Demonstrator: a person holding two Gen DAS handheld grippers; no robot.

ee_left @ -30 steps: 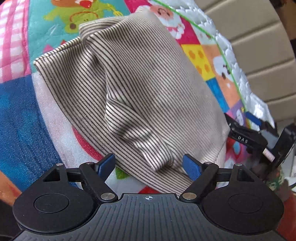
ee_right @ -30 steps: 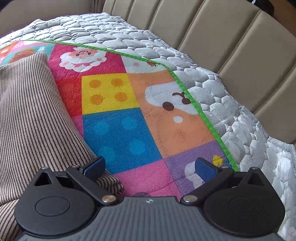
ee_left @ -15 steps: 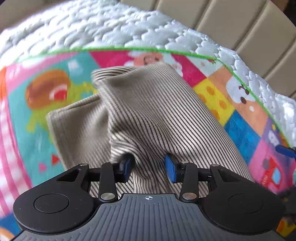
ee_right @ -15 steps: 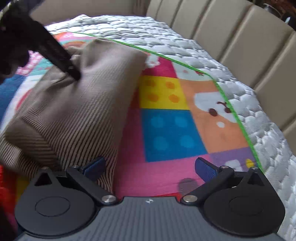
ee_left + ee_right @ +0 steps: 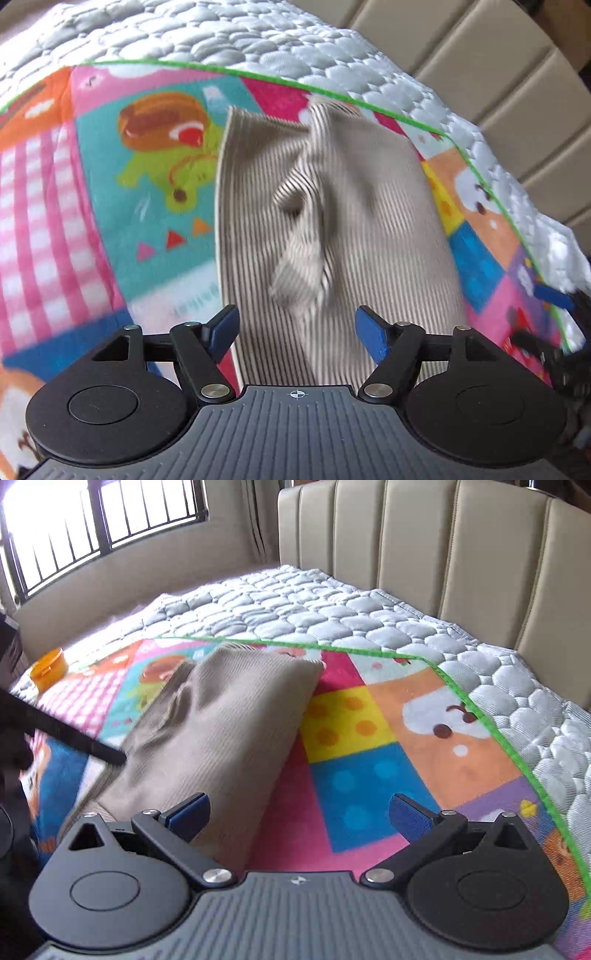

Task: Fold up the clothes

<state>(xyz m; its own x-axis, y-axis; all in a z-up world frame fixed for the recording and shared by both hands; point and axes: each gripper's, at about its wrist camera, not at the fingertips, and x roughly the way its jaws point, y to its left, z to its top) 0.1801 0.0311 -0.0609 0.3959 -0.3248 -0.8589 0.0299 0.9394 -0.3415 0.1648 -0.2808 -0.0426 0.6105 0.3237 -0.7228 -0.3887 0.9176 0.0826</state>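
Left gripper (image 5: 297, 330) jaws opening over striped garment (image 5: 332, 229), right gripper (image 5: 299, 812) jaws apart, orange container (image 5: 48, 669) only in right view.

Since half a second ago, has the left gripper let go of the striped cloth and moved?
Yes. The left gripper is opening, its pads off the striped cloth, and it has backed away toward the near side of the colourful mat.

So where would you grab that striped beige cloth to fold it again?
Probably at the raised ridge running up the middle of the striped cloth. It stands proud of the flat fabric, so fingers can close on either side. Come from above with the left tool, whose jaws are opening right over it with nothing pinched.
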